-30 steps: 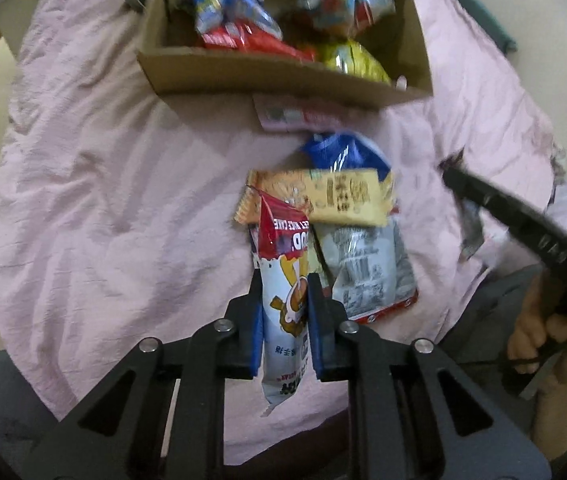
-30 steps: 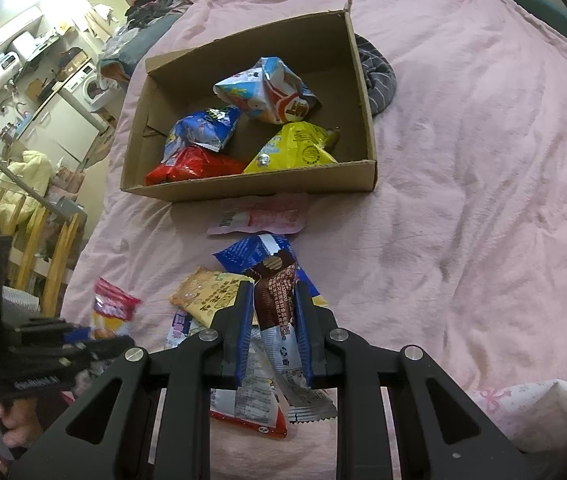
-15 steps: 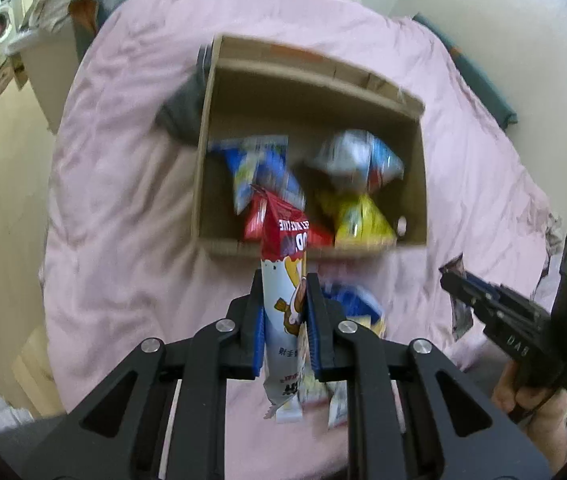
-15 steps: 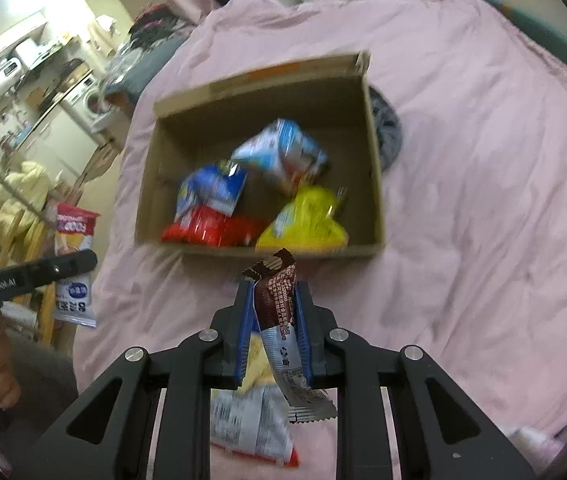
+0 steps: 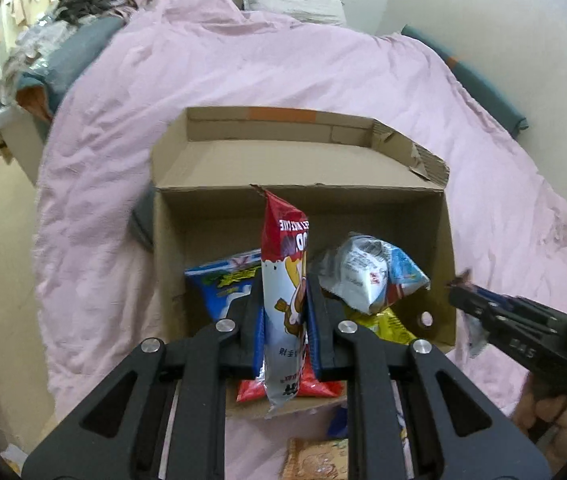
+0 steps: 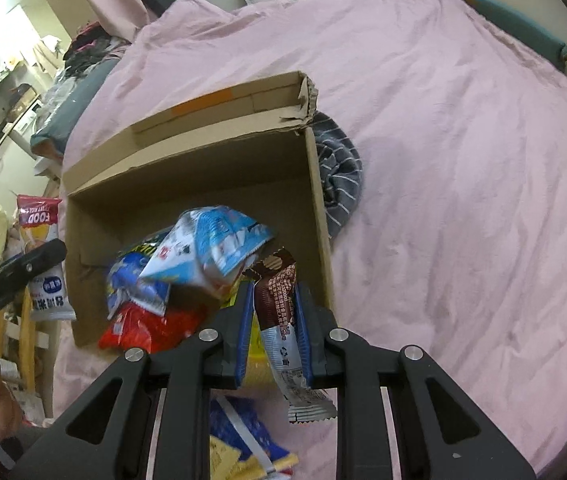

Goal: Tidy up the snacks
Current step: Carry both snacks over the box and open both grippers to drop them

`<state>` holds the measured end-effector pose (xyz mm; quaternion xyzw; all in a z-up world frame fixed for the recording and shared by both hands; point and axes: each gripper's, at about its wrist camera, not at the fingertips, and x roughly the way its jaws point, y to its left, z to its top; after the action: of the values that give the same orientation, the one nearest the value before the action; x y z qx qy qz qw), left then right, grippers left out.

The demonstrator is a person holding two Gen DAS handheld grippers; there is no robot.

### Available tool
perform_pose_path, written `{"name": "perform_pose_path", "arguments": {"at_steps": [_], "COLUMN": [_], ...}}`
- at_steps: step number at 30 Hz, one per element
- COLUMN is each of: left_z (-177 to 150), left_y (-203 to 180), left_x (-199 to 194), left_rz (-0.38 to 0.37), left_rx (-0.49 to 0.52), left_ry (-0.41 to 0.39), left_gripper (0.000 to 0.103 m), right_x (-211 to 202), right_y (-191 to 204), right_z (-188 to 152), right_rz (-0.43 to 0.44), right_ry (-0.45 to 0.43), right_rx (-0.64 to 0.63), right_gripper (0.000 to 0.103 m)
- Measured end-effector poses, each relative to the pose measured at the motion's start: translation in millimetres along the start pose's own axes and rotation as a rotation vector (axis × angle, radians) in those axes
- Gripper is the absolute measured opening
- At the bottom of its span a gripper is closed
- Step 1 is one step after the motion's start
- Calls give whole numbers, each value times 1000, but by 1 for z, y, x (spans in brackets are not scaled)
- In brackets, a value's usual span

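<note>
We see a pink bedspread (image 6: 463, 168) bearing an open cardboard box (image 5: 363, 212) with loose packets inside; a striped grey cloth (image 6: 341, 172) lies against its right wall. Left gripper (image 5: 283, 316) pinches a red-and-white snack bag (image 5: 283, 264) upright above the box. Right gripper (image 6: 273, 324) clamps a brown wrapper (image 6: 279, 304), apparently over the near wall.

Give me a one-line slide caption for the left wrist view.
Left claw holds a red-and-white snack packet upright over the open cardboard box of snacks on a pink bedspread.
</note>
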<state>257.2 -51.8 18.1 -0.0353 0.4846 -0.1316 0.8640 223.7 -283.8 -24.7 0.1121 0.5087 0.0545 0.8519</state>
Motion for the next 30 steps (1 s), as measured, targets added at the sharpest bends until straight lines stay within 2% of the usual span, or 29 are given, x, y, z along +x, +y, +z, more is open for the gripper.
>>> {"name": "perform_pose_path", "arguments": {"at_steps": [2,6,8,15,30], "left_z": [1,-2,-3,6,6], "left_y": [-1,-1,0,0,4], "left_x": [5,21,27,23,38], "left_rz": [-4,57,44,37,45], "left_rx": [6,39,27,19,4], "left_ry": [8,17,39,14,54], "left_gripper": [14,14,14,14,14], "right_x": [7,19,24,36,46], "right_y": [2,3,3,7,9], "right_z": [3,10,11,18,19], "right_rz": [-19,-18,-22,-13,-3], "right_ry": [8,12,16,36,58], "right_rx": [-13,-17,-20,-39,-55], "right_gripper": [21,21,21,21,21]}}
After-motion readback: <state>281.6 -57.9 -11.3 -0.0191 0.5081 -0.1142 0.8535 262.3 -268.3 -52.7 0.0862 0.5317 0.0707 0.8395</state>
